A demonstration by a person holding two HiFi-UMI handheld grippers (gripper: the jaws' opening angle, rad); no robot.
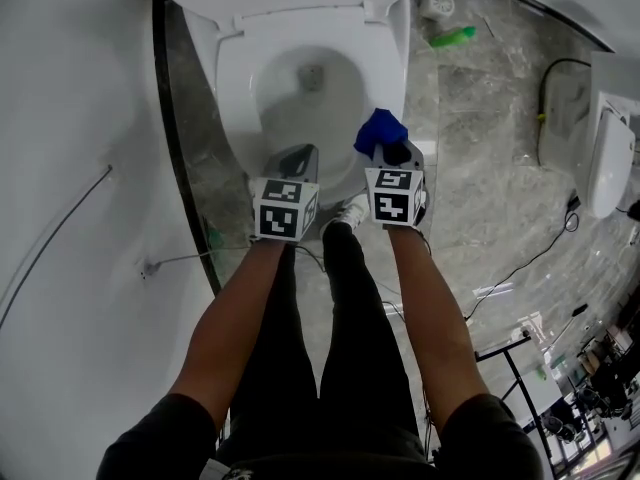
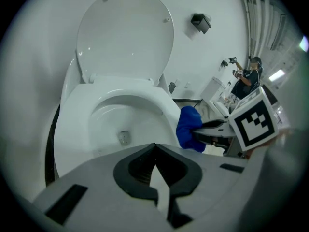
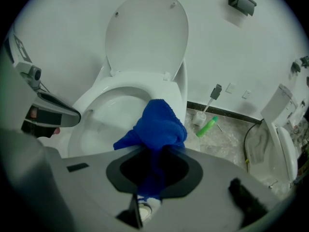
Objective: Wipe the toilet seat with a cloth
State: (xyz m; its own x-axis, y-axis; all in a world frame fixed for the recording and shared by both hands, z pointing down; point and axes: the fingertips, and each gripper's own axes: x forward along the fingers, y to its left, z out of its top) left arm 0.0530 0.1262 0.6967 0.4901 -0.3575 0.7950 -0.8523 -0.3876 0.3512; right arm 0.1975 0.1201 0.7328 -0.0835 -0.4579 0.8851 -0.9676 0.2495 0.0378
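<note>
A white toilet stands with its lid (image 3: 145, 33) raised and its seat (image 1: 232, 78) down over the bowl. My right gripper (image 1: 392, 154) is shut on a bunched blue cloth (image 1: 380, 133), which hangs just above the seat's front right part (image 3: 166, 88). From the left gripper view, the cloth (image 2: 189, 128) shows to the right, beside the seat rim. My left gripper (image 1: 297, 158) is shut with nothing in it and hovers over the seat's front edge, left of the cloth.
A green bottle (image 1: 452, 37) and a toilet brush holder (image 1: 438, 5) lie on the marble floor right of the toilet. A second white fixture (image 1: 607, 158) and cables (image 1: 530, 258) are at the far right. The white wall is at the left.
</note>
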